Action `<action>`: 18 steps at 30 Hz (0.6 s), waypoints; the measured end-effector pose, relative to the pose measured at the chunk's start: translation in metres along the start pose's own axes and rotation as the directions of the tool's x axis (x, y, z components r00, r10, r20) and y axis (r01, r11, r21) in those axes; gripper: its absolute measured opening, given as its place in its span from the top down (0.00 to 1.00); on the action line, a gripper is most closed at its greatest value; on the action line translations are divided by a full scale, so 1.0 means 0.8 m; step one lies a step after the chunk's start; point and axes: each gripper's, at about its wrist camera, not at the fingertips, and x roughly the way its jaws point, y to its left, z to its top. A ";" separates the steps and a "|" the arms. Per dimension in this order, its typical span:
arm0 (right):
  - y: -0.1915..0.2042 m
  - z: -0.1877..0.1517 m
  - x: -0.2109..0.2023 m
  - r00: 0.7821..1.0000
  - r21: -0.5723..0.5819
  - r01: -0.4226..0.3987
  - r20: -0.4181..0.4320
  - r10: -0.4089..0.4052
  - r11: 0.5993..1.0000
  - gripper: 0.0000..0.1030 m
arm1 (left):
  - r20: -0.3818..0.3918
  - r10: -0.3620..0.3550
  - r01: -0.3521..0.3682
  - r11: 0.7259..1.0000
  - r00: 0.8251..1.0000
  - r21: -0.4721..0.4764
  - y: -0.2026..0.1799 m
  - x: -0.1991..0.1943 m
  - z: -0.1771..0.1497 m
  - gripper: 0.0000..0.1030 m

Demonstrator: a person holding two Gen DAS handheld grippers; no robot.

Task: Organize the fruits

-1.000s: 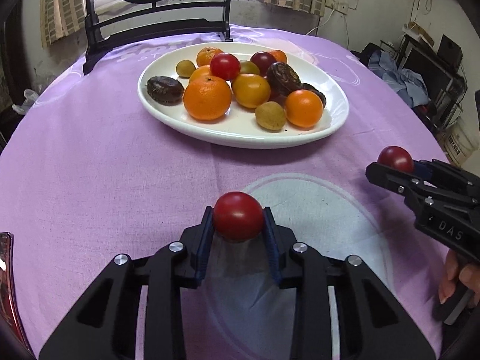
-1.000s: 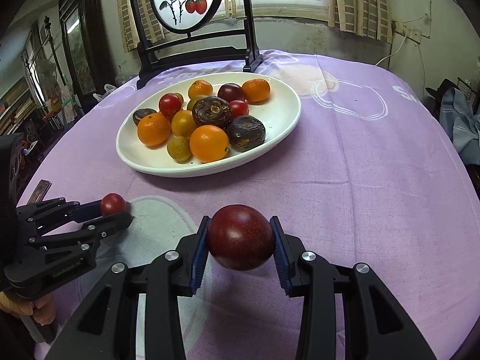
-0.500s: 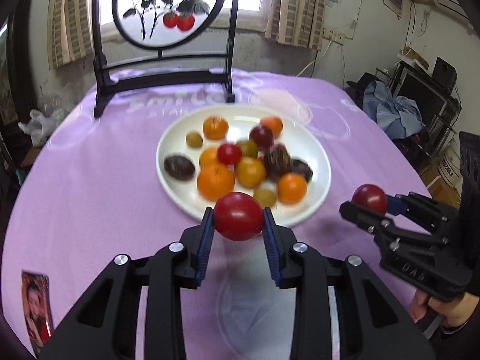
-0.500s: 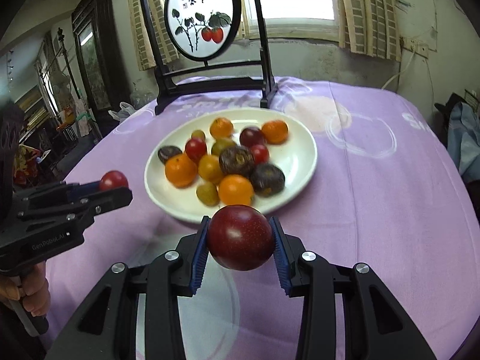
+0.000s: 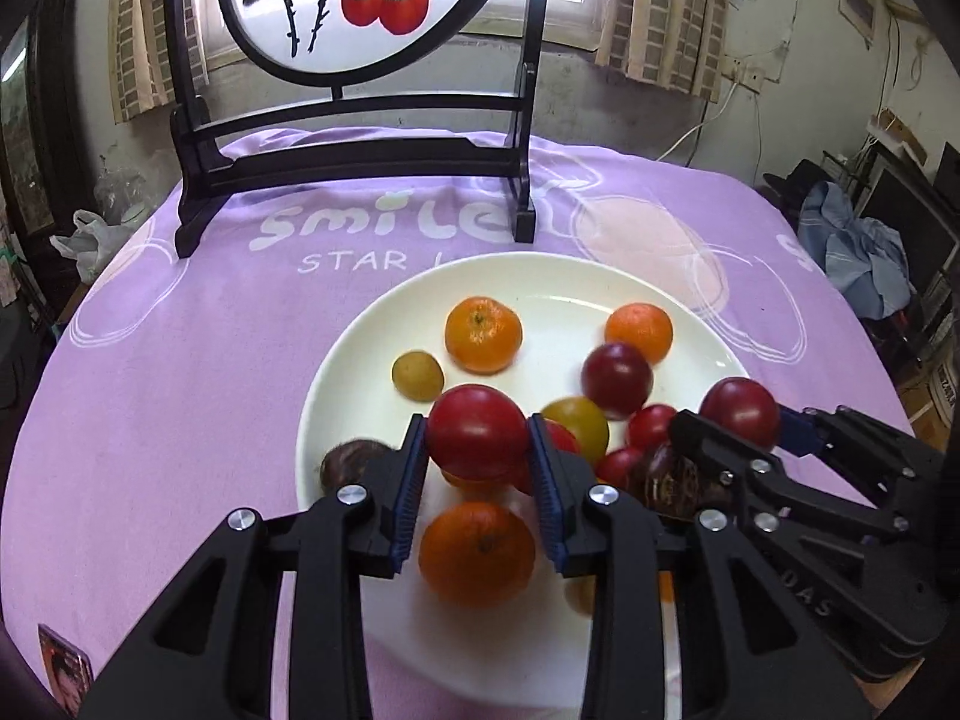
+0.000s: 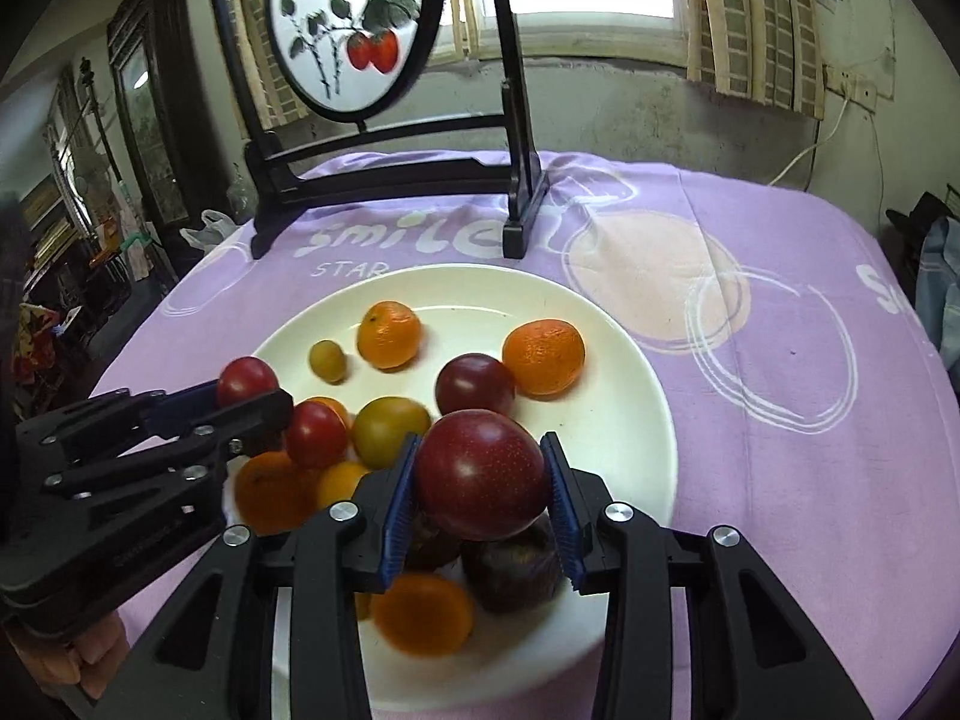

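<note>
— Left wrist view: what's the left gripper [image 5: 478,468] grasping?
— A round red tomato [image 5: 477,439], centre frame, above the white oval plate [image 5: 360,372].
— The right gripper [image 6: 480,495]?
— Clenched on a dark red plum [image 6: 480,474], lower centre.

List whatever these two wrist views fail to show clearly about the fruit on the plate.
- Left wrist view: the dark fruit at the plate's left rim is half hidden by the left gripper.
- Left wrist view: the wrinkled fruit is covered by the right gripper.
- Right wrist view: the near orange is blurred.
</note>
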 end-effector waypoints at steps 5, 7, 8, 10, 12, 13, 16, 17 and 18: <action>-0.016 -0.001 -0.005 1.000 0.050 -0.002 0.026 0.000 0.999 0.41 | 0.027 0.065 -0.065 0.998 0.998 -0.017 0.002 -0.003 0.005 0.29; -0.021 -0.005 -0.017 0.999 0.052 -0.005 0.038 0.003 0.999 0.41 | 0.032 0.058 -0.057 0.998 0.998 -0.025 0.003 -0.011 0.002 0.29; -0.022 -0.009 -0.025 0.999 0.051 -0.006 0.046 0.003 0.999 0.41 | 0.042 0.064 -0.063 0.998 0.997 -0.022 0.002 -0.017 -0.001 0.28; -0.025 -0.015 -0.039 0.999 0.050 -0.009 0.054 0.007 0.999 0.38 | 0.064 0.076 -0.076 0.997 0.995 -0.006 -0.002 -0.032 -0.008 0.23; -0.026 -0.026 -0.055 0.998 0.052 -0.012 0.066 0.009 0.999 0.35 | 0.089 0.092 -0.092 0.996 0.992 -0.005 -0.005 -0.048 -0.018 0.18; -0.026 -0.032 -0.062 0.998 0.049 -0.013 0.067 0.010 0.999 0.34 | 0.098 0.093 -0.093 0.996 0.991 -0.009 -0.006 -0.055 -0.023 0.15; -0.023 -0.057 -0.082 0.999 0.037 -0.013 0.051 0.011 0.999 0.32 | 0.101 0.091 -0.089 0.996 0.991 -0.017 -0.009 -0.076 -0.042 0.13; -0.022 -0.066 -0.087 0.999 0.036 -0.010 0.044 0.009 0.999 0.30 | 0.101 0.086 -0.085 0.996 0.991 -0.017 -0.010 -0.083 -0.049 0.12; -0.020 -0.075 -0.093 0.999 0.035 -0.008 0.039 0.006 0.999 0.28 | 0.101 0.078 -0.077 0.997 0.992 -0.015 -0.012 -0.091 -0.059 0.11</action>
